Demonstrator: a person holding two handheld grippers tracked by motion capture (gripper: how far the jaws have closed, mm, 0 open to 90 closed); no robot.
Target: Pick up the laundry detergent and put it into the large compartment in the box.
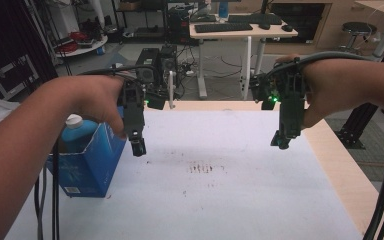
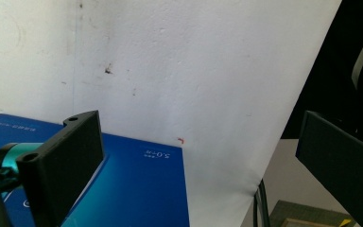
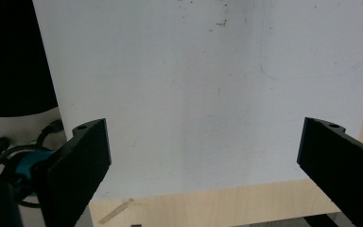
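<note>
Hovering with jaws spread wide and holding nothing: left gripper (image 1: 138,146), hanging just beside the upper right corner of the blue box (image 1: 87,167). Likewise gaping and empty, right gripper (image 1: 282,140), hanging over the far right part of the white sheet (image 1: 240,200), well apart from the box. Standing open-topped at the sheet's left edge, the box, carrying a blue bottle (image 1: 76,134) with a white cap. Showing in the left gripper view, the box's blue face (image 2: 132,189) directly under the near jaw. Risking, by judgement, a jaw clipping the thin cardboard wall on descent, tipping box and bottle. Trailing near the box, cables (image 1: 47,200), possibly snagging it.
</note>
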